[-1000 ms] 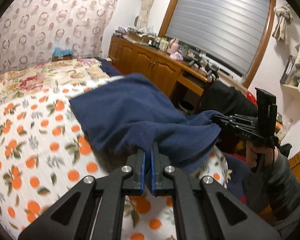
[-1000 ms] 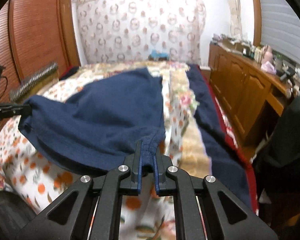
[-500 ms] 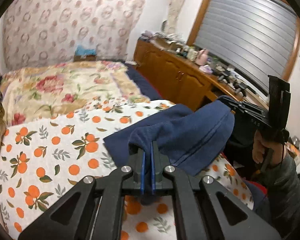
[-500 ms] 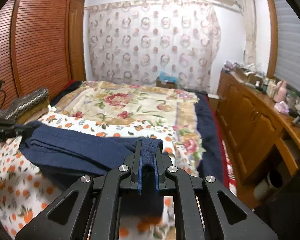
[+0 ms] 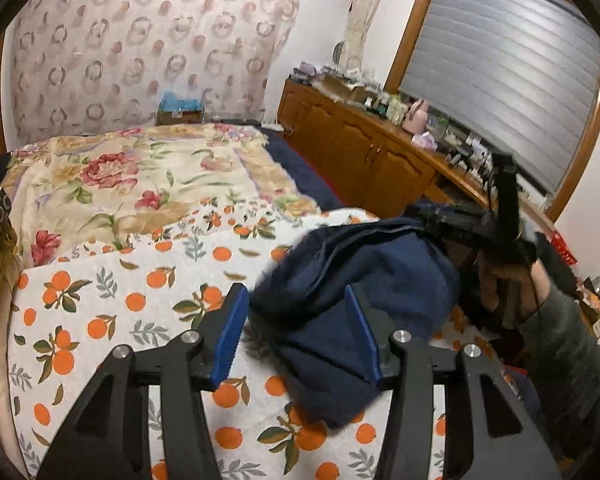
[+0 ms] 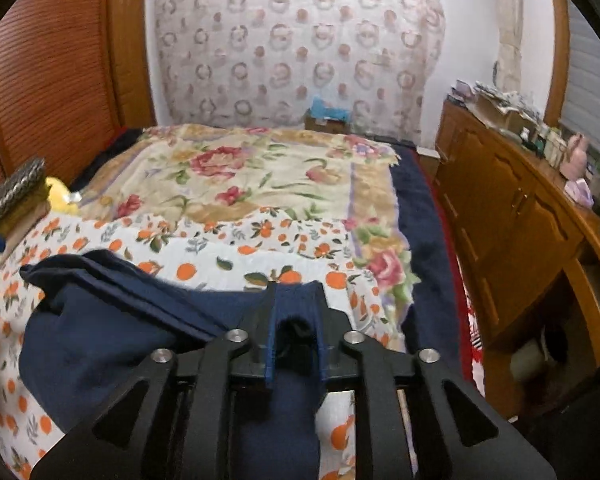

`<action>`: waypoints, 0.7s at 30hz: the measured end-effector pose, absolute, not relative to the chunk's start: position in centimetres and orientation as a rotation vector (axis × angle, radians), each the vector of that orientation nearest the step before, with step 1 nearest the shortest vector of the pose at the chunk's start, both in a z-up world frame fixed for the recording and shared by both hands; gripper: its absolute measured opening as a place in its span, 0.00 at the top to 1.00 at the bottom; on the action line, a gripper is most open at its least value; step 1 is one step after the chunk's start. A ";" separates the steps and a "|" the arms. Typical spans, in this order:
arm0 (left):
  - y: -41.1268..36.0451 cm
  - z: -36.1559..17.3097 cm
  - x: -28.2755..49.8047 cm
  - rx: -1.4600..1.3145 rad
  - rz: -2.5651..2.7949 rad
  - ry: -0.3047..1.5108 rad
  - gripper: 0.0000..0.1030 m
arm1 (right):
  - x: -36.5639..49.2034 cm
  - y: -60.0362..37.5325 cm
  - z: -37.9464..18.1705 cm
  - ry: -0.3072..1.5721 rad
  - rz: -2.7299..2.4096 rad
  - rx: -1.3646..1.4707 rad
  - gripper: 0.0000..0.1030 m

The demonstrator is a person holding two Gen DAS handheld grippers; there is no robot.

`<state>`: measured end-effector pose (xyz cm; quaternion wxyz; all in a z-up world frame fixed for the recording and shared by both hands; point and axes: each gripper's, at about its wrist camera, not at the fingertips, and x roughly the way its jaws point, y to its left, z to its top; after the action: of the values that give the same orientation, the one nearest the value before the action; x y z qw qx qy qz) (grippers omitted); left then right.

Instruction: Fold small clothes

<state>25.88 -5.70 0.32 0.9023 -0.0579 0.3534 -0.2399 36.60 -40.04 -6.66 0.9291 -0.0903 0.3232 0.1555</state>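
A dark blue garment [image 5: 352, 280] lies folded over on the orange-print sheet [image 5: 100, 300] at the near part of the bed. My left gripper [image 5: 296, 332] is open, its blue pads on either side of the garment's near left edge, not pinching it. In the right wrist view the garment [image 6: 100, 336] spreads to the left and under my right gripper [image 6: 296, 328]. Its jaws stand a little apart with cloth still between them. The right gripper also shows in the left wrist view [image 5: 480, 224], blurred, at the garment's far right edge.
A floral quilt [image 6: 240, 168] covers the far half of the bed. A wooden cabinet [image 6: 512, 216] with clutter on top runs along the right side. A wooden headboard [image 6: 52, 80] and a patterned cushion [image 6: 12, 192] are at the left. A curtain hangs behind.
The garment has come down from being held stretched in the air to lying folded on the sheet. My left gripper has opened and let go. My right gripper's jaws have parted a little.
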 end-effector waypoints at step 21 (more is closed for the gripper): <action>-8.3 -7.0 33.2 -0.151 -0.460 0.962 0.52 | 35.6 -41.5 -9.9 0.792 0.368 -0.120 0.38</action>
<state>33.18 -8.27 -7.05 0.8585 -0.0719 0.4581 -0.2190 35.62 -41.49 -9.94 0.9045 -0.0582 0.3831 0.1783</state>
